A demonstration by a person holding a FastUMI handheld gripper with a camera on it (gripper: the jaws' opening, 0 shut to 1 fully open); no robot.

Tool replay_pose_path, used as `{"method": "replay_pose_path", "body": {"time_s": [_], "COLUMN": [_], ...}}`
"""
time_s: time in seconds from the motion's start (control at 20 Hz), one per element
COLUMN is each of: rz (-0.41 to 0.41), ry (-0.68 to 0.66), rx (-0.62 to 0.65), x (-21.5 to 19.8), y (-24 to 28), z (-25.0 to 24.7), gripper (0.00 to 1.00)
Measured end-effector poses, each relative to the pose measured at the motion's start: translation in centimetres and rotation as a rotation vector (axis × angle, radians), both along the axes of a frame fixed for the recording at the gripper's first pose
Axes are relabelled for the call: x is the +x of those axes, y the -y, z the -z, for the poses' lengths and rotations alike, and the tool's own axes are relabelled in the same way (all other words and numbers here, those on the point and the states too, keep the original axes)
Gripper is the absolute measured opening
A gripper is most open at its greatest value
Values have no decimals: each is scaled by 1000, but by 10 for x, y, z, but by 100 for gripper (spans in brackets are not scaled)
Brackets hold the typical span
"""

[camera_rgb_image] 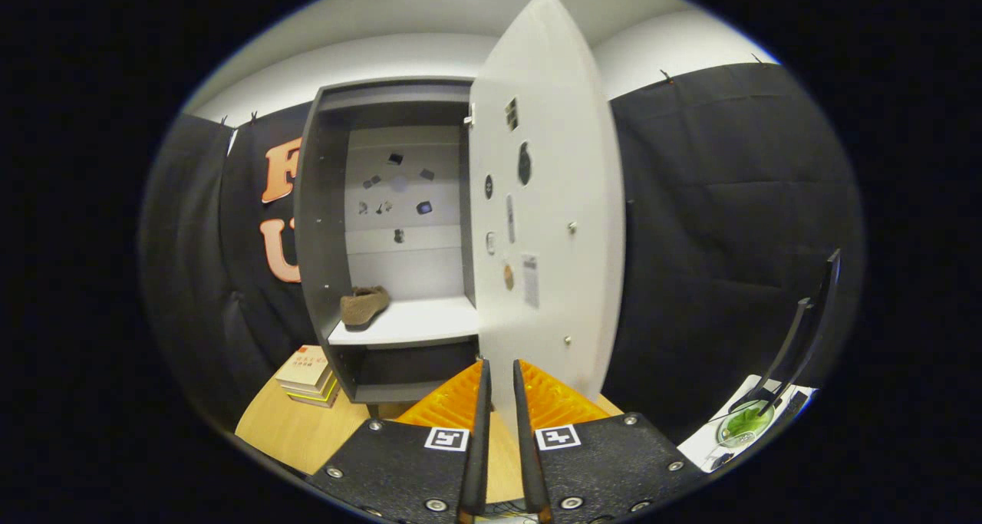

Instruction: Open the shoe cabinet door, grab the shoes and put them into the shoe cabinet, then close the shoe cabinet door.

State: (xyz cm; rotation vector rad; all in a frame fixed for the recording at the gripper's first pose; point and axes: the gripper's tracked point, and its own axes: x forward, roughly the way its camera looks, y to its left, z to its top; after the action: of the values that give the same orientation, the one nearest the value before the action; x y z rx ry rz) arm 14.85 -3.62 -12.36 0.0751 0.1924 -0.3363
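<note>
While tongs (499, 378) pinch door (545, 202) edge, one shoe (363, 306) on cabinet (322, 202) shelf.

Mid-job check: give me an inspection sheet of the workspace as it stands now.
Surface: wooden table, bare ahead of the cabinet.
Job's things: cabinet open, door swung wide; one shoe on the shelf.
Clutter: books stacked left of the cabinet; green dish far right.
Gripper: fingers nearly together, straddling the door's lower edge; whether they press it, cannot tell.
Cables: nothing seen.
Surroundings: black cloth wall.
</note>
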Motion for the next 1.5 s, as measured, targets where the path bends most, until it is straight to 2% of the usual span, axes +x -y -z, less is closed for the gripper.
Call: {"method": "replay_pose_path", "body": {"time_s": [0.4, 0.7, 0.85, 1.3, 1.4, 1.5], "rz": [-147, -249, -295, -358, -367, -362], "ry": [-163, -331, -388, -518, -528, -532], "rx": [132, 213, 246, 294, 295, 294], "x": [8, 17, 20, 31, 34, 40], "y": [-49, -77, -87, -102, -105, -105], "z": [62, 134, 160, 234, 247, 258], "gripper": [51, 67, 68, 72, 72, 67]}}
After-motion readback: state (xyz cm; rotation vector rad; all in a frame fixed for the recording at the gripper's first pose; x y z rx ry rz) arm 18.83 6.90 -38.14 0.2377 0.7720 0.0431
